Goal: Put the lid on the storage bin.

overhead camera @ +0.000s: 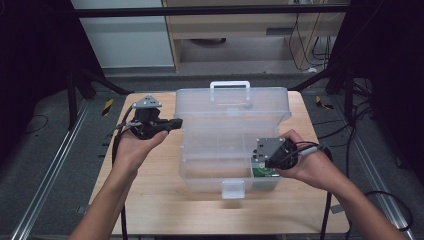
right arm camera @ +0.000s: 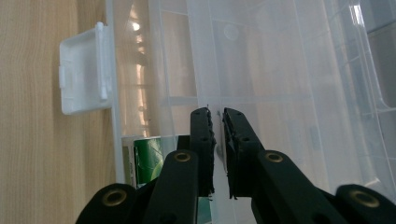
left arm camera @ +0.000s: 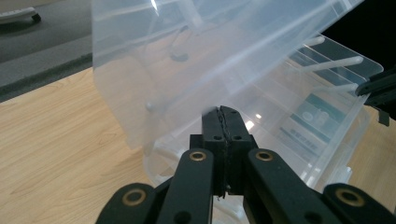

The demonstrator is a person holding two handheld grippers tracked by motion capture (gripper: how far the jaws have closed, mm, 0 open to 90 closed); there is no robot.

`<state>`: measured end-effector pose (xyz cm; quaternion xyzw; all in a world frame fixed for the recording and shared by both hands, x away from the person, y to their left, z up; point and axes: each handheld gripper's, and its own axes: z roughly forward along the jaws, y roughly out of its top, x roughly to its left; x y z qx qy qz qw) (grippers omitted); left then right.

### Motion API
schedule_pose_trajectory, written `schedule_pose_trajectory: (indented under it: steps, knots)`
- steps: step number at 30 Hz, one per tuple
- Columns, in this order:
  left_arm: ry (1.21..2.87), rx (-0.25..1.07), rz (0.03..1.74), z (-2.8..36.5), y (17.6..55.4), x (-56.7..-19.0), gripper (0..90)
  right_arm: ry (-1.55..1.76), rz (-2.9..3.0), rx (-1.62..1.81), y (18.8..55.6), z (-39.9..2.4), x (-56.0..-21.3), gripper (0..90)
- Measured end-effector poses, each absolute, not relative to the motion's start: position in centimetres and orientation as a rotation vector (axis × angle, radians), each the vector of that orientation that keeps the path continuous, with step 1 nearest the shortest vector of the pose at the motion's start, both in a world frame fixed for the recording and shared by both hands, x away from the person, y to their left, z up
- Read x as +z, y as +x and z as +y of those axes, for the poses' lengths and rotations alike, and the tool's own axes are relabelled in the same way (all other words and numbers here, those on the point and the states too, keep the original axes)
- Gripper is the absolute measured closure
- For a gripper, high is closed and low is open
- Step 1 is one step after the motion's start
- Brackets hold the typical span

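A clear plastic toolbox (overhead camera: 210, 181) stands open on the wooden table (overhead camera: 150, 200), its lid (overhead camera: 232, 102) tipped back with a white handle (overhead camera: 230, 84). A green-labelled item (overhead camera: 264, 172) lies in the front right compartment, and its label (right arm camera: 147, 161) is beside my right jaws. My left gripper (overhead camera: 177, 122) hovers at the box's left side, pointing at it. Its jaws (left arm camera: 223, 112) are shut on nothing. My right gripper (overhead camera: 260, 156) hangs over the right front corner. Its jaws (right arm camera: 217, 114) stand a narrow gap apart with nothing between them.
The white latch (overhead camera: 233, 189) hangs from the box's front edge, and the same latch (right arm camera: 84, 74) lies left of my right jaws. Bare wood stretches in front of and left of the box. Metal rails and cables run along the floor on both sides.
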<state>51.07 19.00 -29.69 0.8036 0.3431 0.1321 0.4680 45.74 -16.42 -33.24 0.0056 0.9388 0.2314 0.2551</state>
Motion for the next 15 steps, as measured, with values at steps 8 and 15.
schedule_pose_trajectory:
  steps: [8, 15]
  knots:
    - [1.944, 0.305, 0.858, 19.56, 50.71, -30.16, 90.0, 0.017, 2.554, 0.627, 45.66, -16.44, -33.30, 82.8]
    - [1.954, 0.328, 0.843, 19.58, 50.39, -30.43, 90.0, 0.021, 2.559, 0.625, 45.62, -16.40, -33.35, 82.6]
